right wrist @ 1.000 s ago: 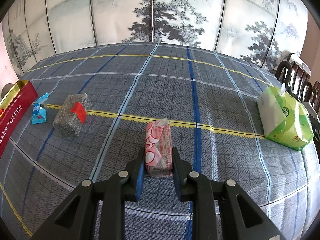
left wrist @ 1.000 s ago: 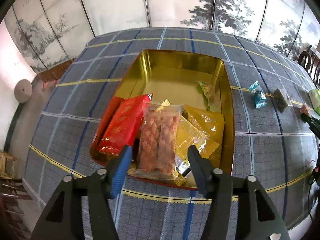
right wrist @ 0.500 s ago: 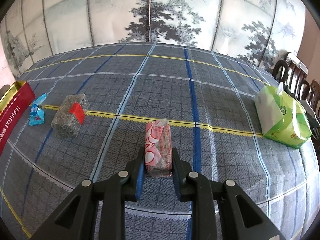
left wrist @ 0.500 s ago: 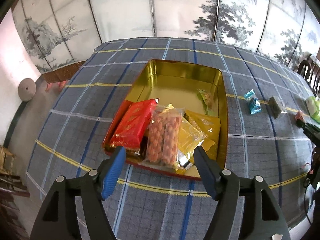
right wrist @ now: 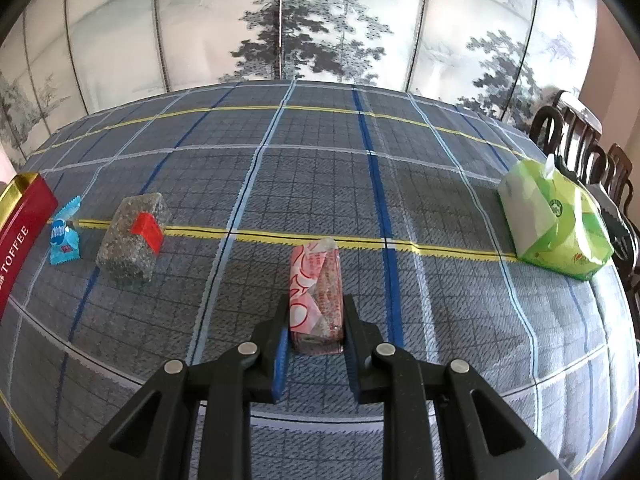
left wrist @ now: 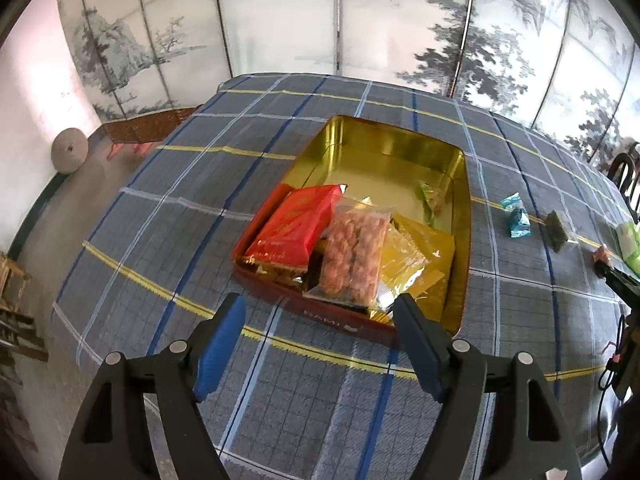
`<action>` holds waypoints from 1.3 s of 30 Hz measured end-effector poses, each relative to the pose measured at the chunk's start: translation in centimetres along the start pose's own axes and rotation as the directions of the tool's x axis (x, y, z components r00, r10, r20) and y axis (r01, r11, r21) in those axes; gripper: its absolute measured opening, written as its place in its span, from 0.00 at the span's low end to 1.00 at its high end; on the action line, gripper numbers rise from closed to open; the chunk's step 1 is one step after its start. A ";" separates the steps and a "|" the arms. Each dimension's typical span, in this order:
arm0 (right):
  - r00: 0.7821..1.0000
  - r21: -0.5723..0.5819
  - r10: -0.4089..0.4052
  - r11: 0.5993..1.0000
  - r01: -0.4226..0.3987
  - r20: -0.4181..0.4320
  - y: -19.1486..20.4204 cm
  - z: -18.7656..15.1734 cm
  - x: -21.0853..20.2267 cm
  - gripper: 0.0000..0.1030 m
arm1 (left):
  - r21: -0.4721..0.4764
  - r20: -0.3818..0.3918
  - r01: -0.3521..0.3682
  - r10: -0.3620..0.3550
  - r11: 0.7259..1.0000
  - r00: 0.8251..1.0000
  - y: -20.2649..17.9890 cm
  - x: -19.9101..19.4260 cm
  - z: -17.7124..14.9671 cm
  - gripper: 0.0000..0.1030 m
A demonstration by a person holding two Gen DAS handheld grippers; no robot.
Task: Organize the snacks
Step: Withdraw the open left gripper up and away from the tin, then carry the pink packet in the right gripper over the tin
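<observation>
A red tin with a gold inside (left wrist: 400, 156) sits on the plaid tablecloth. It holds a red packet (left wrist: 296, 228), a clear bag of orange snacks (left wrist: 356, 256), yellow packets (left wrist: 416, 268) and a small green sweet (left wrist: 432, 198). My left gripper (left wrist: 320, 316) is open and empty, just in front of the tin. My right gripper (right wrist: 316, 320) is shut on a pink wrapped snack bar (right wrist: 316, 280) at the tablecloth. A blue sweet (right wrist: 64, 236) and a grey bar with a red label (right wrist: 132, 232) lie to its left.
A green tissue pack (right wrist: 556, 220) lies at the right. The tin's red side (right wrist: 20, 232) shows at the left edge of the right wrist view. Dark chairs (right wrist: 580, 140) stand past the table's right edge. A painted folding screen stands behind the table.
My left gripper has pulled back and up from the tin, leaving the clear bag of orange snacks in it. My right gripper stays shut on the pink bar, lifted slightly.
</observation>
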State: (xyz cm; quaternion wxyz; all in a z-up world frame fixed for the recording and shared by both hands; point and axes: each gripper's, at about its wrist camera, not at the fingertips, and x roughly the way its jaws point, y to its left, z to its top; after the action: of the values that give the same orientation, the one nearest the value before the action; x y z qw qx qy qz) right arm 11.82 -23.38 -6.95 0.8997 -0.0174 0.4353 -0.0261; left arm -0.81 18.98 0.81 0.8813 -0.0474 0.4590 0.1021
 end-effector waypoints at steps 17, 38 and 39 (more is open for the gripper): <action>0.989 -0.020 0.106 0.994 -0.104 0.099 5.3 1.6 -6.1 0.22 | -0.025 -0.009 -0.016 0.015 1.000 1.000 1.4 0.3 -1.0 0.76; 0.896 -0.293 0.445 0.857 -0.423 0.007 24.7 0.1 -10.2 0.22 | -0.137 -0.025 -0.104 0.101 0.985 0.995 7.2 -0.8 -2.3 0.80; 0.893 -0.298 0.449 0.853 -0.428 0.004 25.2 0.1 -10.2 0.22 | -0.145 -0.028 -0.105 0.102 0.984 0.994 7.5 -0.8 -2.4 0.80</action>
State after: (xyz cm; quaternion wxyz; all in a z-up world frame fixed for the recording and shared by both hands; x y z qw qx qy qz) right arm 6.31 2.38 -0.26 0.8848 -0.0501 0.3935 0.2443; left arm -4.81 25.74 0.18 0.8643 -0.0887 0.4610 0.1807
